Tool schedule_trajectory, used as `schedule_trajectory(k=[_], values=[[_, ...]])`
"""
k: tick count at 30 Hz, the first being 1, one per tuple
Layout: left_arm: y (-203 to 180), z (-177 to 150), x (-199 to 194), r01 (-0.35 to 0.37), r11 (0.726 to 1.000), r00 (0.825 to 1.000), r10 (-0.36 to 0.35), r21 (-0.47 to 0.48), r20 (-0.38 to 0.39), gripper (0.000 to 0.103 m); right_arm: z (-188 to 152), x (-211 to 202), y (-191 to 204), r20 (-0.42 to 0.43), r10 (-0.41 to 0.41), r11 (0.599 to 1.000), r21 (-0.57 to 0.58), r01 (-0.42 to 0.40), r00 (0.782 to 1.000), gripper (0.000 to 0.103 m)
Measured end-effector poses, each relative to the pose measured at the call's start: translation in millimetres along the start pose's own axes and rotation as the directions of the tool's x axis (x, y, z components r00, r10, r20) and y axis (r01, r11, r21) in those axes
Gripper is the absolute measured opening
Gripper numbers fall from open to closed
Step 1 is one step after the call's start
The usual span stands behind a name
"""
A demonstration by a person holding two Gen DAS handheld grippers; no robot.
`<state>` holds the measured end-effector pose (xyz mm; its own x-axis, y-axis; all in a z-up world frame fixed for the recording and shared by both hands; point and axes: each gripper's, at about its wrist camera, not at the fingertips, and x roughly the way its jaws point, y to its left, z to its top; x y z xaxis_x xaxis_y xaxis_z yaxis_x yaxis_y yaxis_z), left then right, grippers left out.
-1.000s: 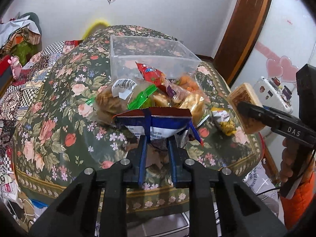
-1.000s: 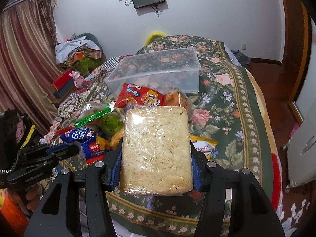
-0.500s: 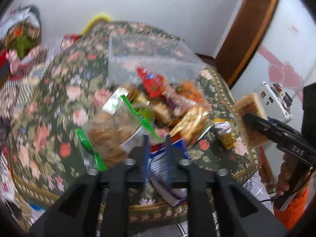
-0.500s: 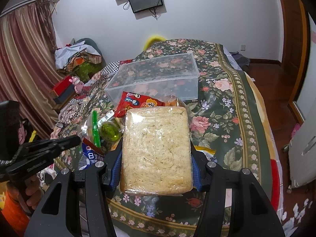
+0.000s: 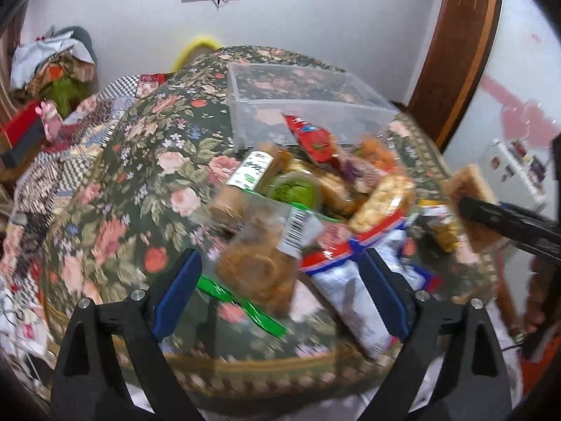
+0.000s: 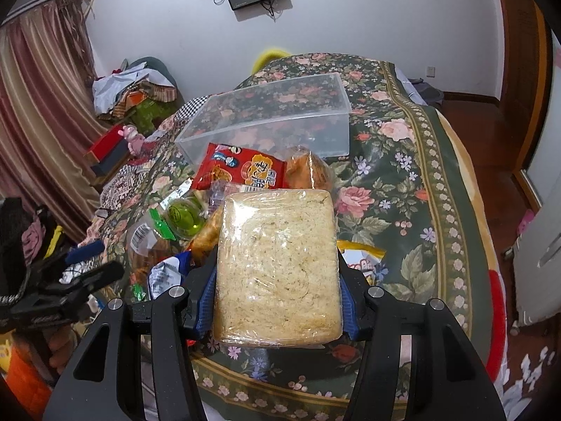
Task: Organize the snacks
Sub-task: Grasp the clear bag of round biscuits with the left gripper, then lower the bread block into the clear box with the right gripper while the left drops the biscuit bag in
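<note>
Having let go of the blue bag [image 5: 354, 291], the left hand-held gripper [image 5: 280, 294] gapes empty before the bin [image 5: 308, 105]; the right hand-held gripper [image 6: 277, 294] still clamps the cake [image 6: 277, 266], bin unfilled.

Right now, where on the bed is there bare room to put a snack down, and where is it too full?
Free: the inside of the clear bin, which looks empty, and the floral cover on its right side, toward the gold border. Also the cover left of the pile. Crowded: the snack pile in front of the bin, from the red packet to the near edge.
</note>
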<state>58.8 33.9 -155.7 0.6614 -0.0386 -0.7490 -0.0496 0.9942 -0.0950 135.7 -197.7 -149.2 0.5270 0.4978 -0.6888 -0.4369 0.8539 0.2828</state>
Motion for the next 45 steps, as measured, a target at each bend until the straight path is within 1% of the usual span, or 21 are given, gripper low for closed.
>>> schedule_trajectory(k=[1,4,6,8,10,12,18,22,27,30,36,39,45], values=[[2,2,8,-0.020,1.000,1.000,0.020,0.007,-0.010,0.093,0,0,1,-0.002,0.000,1.000,-0.001,0.000,1.000,0.052],[10,6,35,-0.037,0.999,0.997,0.037,0.006,-0.069,0.093,-1,-1,1,0.000,-0.001,1.000,0.000,0.001,1.000,0.052],[14,4,49,-0.006,1.000,0.995,0.005,-0.010,-0.095,0.093,0,-1,0,0.002,-0.003,1.000,-0.001,0.003,1.000,0.052],[15,1,56,0.012,1.000,0.995,-0.013,-0.019,-0.101,0.085,1,0,0,0.002,-0.008,1.000,-0.004,0.008,1.000,0.052],[15,-1,60,0.008,1.000,0.994,-0.009,-0.014,-0.105,0.059,3,1,-1,0.002,-0.013,1.000,-0.005,0.013,1.000,0.052],[18,-1,59,0.021,0.999,0.995,-0.024,-0.035,-0.101,0.057,5,2,-2,0.003,-0.016,1.000,-0.005,0.016,1.000,0.052],[21,9,36,0.020,0.999,0.999,-0.021,-0.026,-0.042,0.056,19,4,-1,0.025,-0.017,1.000,-0.013,0.018,1.000,0.052],[25,28,16,0.041,0.998,0.999,-0.040,-0.042,0.017,0.056,32,7,3,0.044,-0.018,0.999,-0.031,0.019,0.999,0.052],[28,55,6,0.056,0.997,0.996,-0.053,-0.049,0.072,0.056,52,10,10,0.080,-0.019,0.998,-0.062,0.024,0.997,0.052],[27,75,7,0.057,0.997,0.994,-0.053,-0.045,0.098,0.056,66,14,11,0.099,-0.018,0.997,-0.069,0.025,0.995,0.052],[27,112,19,0.075,0.996,0.990,-0.069,-0.045,0.121,0.056,91,24,14,0.134,-0.015,0.997,-0.077,0.026,0.991,0.052],[25,131,27,0.066,0.997,0.989,-0.061,-0.029,0.133,0.056,104,32,14,0.146,-0.019,0.996,-0.081,0.031,0.989,0.052],[26,161,52,0.079,0.996,0.990,-0.074,-0.035,0.122,0.056,126,55,18,0.142,-0.030,0.994,-0.097,0.044,0.989,0.052]])
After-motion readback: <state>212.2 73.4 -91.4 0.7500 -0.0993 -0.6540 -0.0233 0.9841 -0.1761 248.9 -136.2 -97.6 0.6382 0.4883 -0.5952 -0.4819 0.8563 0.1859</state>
